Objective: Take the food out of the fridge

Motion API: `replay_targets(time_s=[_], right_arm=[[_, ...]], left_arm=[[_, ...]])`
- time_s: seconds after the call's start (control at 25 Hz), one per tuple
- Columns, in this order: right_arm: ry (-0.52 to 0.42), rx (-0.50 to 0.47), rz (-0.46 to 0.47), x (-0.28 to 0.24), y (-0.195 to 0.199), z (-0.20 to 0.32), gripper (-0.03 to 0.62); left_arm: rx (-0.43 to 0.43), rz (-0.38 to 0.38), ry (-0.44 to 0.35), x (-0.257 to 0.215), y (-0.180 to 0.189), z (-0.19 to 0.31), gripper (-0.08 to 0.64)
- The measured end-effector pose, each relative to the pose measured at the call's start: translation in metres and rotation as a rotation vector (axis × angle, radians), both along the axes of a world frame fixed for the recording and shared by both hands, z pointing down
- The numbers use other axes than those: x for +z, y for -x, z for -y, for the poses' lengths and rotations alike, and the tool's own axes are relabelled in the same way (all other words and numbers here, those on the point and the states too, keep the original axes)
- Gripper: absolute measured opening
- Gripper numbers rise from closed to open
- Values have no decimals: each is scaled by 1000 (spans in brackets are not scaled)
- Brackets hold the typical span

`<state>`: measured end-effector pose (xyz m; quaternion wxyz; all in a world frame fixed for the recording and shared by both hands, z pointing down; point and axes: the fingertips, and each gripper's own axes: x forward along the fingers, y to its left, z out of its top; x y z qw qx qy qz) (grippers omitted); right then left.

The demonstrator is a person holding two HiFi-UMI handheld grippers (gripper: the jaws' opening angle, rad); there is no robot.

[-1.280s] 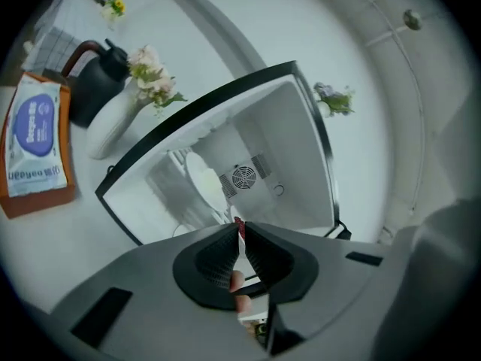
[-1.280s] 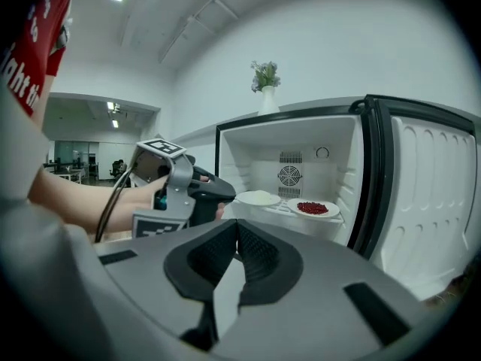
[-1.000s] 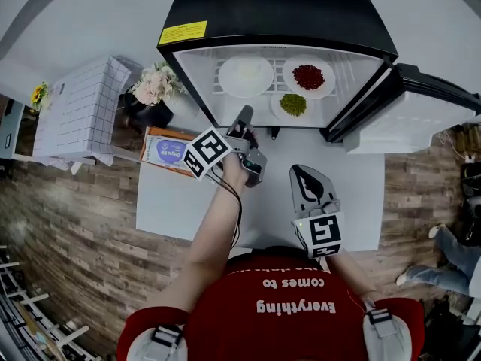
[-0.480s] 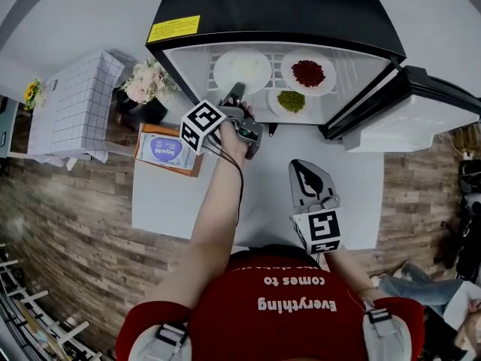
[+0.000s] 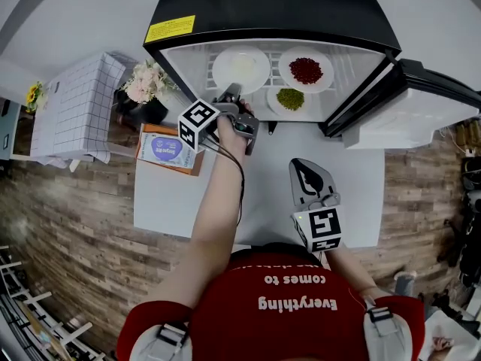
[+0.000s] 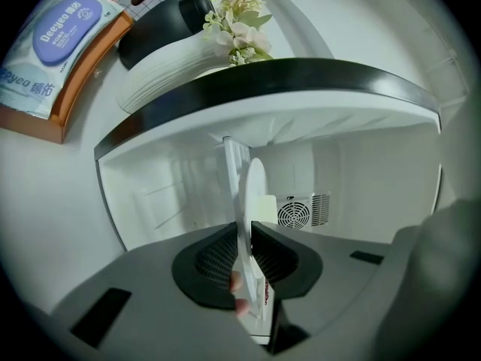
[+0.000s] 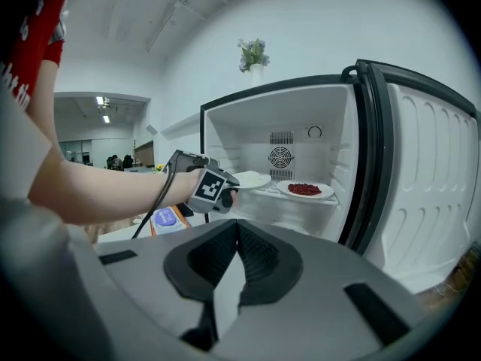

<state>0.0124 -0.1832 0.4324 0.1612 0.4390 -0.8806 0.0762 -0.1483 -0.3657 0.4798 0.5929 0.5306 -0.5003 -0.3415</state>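
The open fridge (image 5: 270, 10) holds three plates on its shelf: a white plate of pale food (image 5: 240, 68), a plate of red food (image 5: 306, 70) and a plate of green food (image 5: 290, 98). My left gripper (image 5: 228, 95) reaches into the fridge at the white plate's near rim. In the left gripper view the white plate (image 6: 254, 194) stands edge-on between the jaws of the left gripper (image 6: 250, 232), which are closing with the pads against it. My right gripper (image 5: 306, 170) hovers shut and holding nothing over the table; the right gripper (image 7: 237, 235) faces the fridge.
The fridge door (image 5: 421, 104) hangs open at the right. On the white table (image 5: 301, 149), left of the fridge, are a wipes pack in an orange box (image 5: 169, 150) and flowers in a dark vase (image 5: 146, 89). A white gridded box (image 5: 75, 107) stands further left.
My left gripper has moved forward from over the table into the fridge opening and rolled, and its jaws now straddle the white plate's rim. The right gripper has stayed put.
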Motion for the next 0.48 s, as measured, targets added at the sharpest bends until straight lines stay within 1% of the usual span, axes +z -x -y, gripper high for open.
replay_targets(time_s=[0.12,0.2,0.28,0.32,0.48], right_arm=[[1,3,1,-1,-3,-2,14],[-4,3,4,-3,-4,-2,14],[-4,1,7,-3,-5,-4,14],[0,-1,7,-2,-6,-5,14],[1,-13,12,-2,-5,-10,14]], left_arm=[[-20,-13,-2,-2,1,-4,63],[-24,16,-5,-6,2,-7,28],[-7,54,2,-9,2,-10,18],[3,62,3,-10,0,-11,18],[20,51,-24,-16,-3,-20,18]])
